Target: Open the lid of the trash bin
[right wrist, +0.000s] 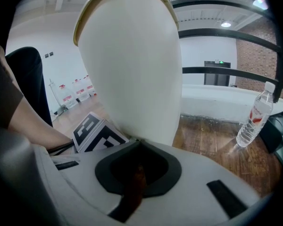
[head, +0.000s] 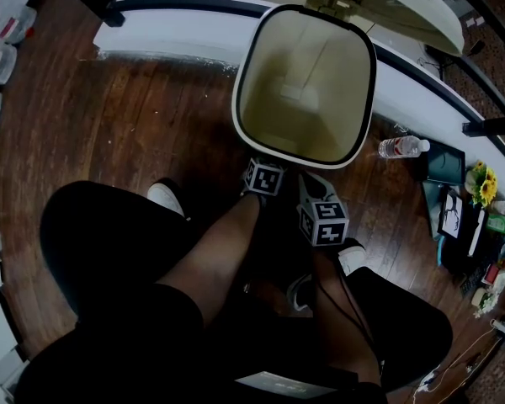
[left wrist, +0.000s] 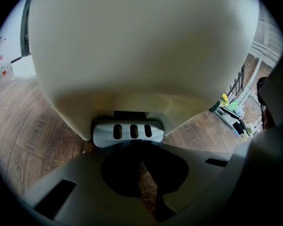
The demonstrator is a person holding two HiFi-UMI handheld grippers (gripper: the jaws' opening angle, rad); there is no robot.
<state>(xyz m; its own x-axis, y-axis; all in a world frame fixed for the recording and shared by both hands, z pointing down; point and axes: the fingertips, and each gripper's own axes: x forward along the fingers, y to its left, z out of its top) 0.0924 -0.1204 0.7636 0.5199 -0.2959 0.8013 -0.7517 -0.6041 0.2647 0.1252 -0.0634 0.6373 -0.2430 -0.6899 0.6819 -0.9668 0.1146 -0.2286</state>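
The cream trash bin (head: 238, 99) stands on the wood floor with its lid (head: 387, 2) swung up and back; the inside looks empty. Both grippers are low at the bin's near base. My left gripper (head: 262, 175) is shut, and in the left gripper view its tips (left wrist: 141, 147) sit right at the grey slotted foot pedal (left wrist: 128, 132) under the bin wall (left wrist: 141, 51). My right gripper (head: 317, 196) is shut beside it, its tips (right wrist: 139, 144) close to the bin's side (right wrist: 137, 69), with nothing between the jaws. The left gripper's marker cube (right wrist: 96, 132) shows in the right gripper view.
A water bottle (head: 401, 147) (right wrist: 253, 121) stands on the floor right of the bin. A white ledge with a black rail (head: 185, 23) runs behind it. Yellow flowers (head: 481, 183) and small clutter lie at the far right. The person's shoes (head: 167, 197) flank the grippers.
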